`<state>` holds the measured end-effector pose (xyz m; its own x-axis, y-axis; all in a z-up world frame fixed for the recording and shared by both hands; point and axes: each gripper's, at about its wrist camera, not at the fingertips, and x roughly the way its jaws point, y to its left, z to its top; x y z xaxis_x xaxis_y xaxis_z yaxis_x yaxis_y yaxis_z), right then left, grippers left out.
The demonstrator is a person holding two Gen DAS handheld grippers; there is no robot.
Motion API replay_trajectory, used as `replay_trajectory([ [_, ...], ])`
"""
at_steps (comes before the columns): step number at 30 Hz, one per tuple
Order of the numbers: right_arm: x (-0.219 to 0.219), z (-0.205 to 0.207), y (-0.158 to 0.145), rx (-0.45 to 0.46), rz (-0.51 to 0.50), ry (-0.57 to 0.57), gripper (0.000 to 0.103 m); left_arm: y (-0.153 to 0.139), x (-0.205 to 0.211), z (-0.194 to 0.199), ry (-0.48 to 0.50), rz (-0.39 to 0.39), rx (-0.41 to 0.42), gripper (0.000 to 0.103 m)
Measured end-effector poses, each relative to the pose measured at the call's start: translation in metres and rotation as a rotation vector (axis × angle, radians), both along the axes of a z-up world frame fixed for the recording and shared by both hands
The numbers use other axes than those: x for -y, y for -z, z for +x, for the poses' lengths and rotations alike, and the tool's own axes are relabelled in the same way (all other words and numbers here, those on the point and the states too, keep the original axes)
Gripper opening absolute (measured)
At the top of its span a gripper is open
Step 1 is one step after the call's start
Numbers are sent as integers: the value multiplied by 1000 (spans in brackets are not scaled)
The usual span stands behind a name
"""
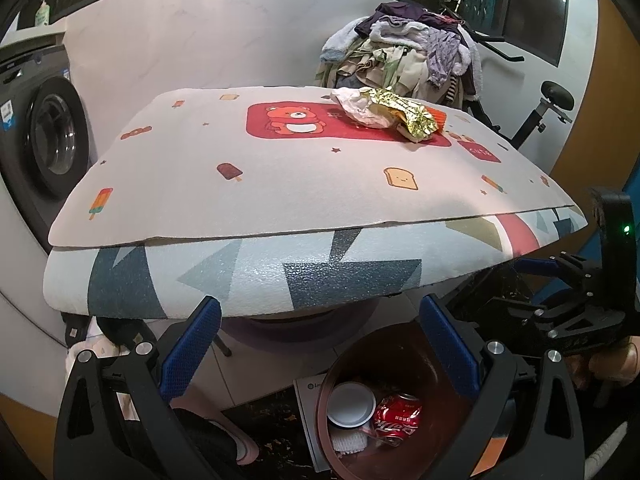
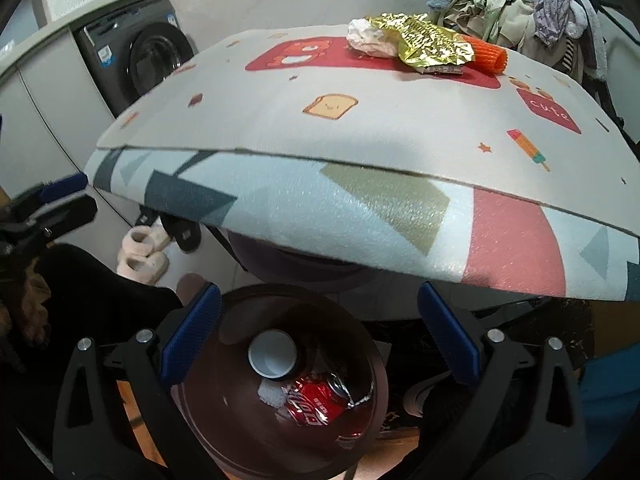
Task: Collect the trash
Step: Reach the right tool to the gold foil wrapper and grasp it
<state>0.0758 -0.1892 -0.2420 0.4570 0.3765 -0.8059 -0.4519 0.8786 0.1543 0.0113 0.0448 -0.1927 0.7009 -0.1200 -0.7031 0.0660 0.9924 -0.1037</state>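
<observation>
A gold foil wrapper, crumpled white paper and an orange foam net sleeve lie in a heap at the far right of the padded table. A brown trash bin stands on the floor below the table's front edge; it holds a red cola can, a white cup and a white foam piece. My left gripper is open and empty above the bin. My right gripper is open and empty above the bin.
A washing machine stands at the left. A pile of clothes sits behind the table. Fluffy slippers lie on the floor under the table. The right gripper's body shows at the left view's right edge.
</observation>
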Motion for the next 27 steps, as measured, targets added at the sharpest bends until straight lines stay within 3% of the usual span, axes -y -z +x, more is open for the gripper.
replay_trajectory([
  [5,8,25,-22,39,8,11,97,-10,-7,7,1,-53,22,97],
  [10,11,84,-58,119,13,50,97,-29,-8,31,31,-103,50,97],
  [15,-12,164,-85,205,-98,30,97,-52,-16,69,58,-169,77,97],
  [20,-37,240,-73,197,-218,-15,97,-65,-30,109,58,-214,88,97],
  [27,-51,316,-37,76,-226,-7,97,-61,-39,147,56,-289,67,97],
])
